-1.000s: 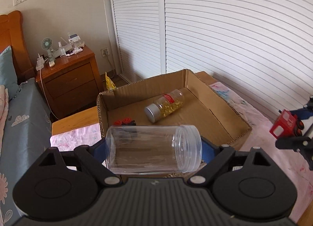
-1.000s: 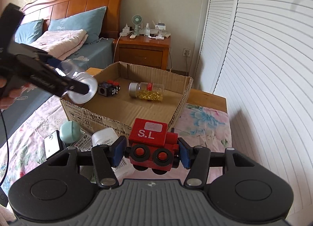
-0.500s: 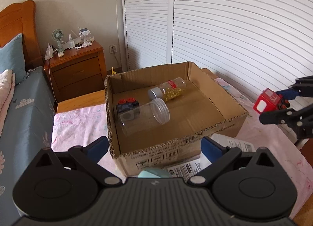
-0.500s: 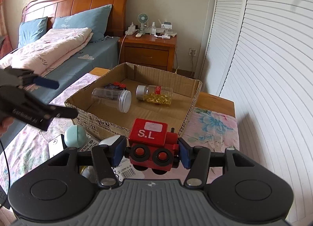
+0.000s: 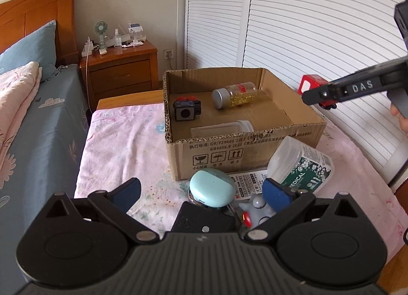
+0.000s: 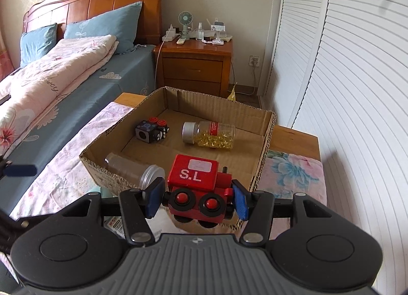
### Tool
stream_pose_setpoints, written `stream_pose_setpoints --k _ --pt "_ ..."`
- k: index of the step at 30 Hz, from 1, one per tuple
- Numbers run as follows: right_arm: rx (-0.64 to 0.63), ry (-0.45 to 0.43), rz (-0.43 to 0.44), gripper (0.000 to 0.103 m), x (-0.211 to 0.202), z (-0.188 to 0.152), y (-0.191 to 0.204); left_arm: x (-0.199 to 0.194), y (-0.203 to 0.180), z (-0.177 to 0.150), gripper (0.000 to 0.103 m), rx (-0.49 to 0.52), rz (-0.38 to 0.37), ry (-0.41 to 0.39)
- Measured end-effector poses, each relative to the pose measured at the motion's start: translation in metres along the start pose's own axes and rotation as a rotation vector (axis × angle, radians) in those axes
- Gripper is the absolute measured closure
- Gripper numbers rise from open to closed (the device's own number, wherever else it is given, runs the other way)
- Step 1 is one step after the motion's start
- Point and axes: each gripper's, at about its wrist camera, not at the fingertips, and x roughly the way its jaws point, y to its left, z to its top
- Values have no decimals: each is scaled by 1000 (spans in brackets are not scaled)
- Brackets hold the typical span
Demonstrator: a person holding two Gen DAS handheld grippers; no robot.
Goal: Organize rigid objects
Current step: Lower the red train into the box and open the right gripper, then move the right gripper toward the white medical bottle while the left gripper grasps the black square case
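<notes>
While its blue pads (image 6: pixel 239 203) press both sides of the red toy train (image 6: pixel 197 188) marked "S.L", the right gripper (image 6: pixel 196 202) holds it clamped above the near edge of the cardboard box (image 6: pixel 260 177). Beyond the train, on the box floor, lie a clear empty jar (image 6: pixel 132 168) on its side against the near wall, a black cube with red knobs (image 6: pixel 151 130) and a bottle of yellow capsules (image 6: pixel 209 134), also on its side. The left gripper (image 5: pixel 201 193) has just spread its jaws wide and grips nothing; it hangs in front of the box over a mint-green earbud case (image 5: pixel 213 188), a grey figurine (image 5: pixel 257 209) and a white "MEDICAL" container (image 5: pixel 301 165) on the pink floral cloth (image 5: pixel 122 147). Behind stand a wooden nightstand (image 6: pixel 195 65) and a bed (image 6: pixel 76 65).
</notes>
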Motion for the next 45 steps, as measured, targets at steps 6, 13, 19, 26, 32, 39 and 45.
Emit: stream_pose_setpoints --k 6,13,19,26,32,39,45 --pt "-2 6 -36 42 18 23 3 -5 9 -14 2 3 6 24" --pt "18 -24 -115 4 33 42 2 -10 10 -21 2 -17 -27 12" --pt "51 -23 -127 0 23 36 5 -10 11 -25 2 -26 -45 10" --pt "93 55 -151 0 25 7 19 -10 9 -29 2 -19 -57 12" --pt "158 83 -168 0 25 -20 32 -8 10 -30 2 -15 -45 20" --pt "215 109 -176 0 41 -39 44 -7 7 -32 2 2 -35 24" --pt "238 131 -202 0 51 -52 38 -6 5 -34 2 9 -25 31"
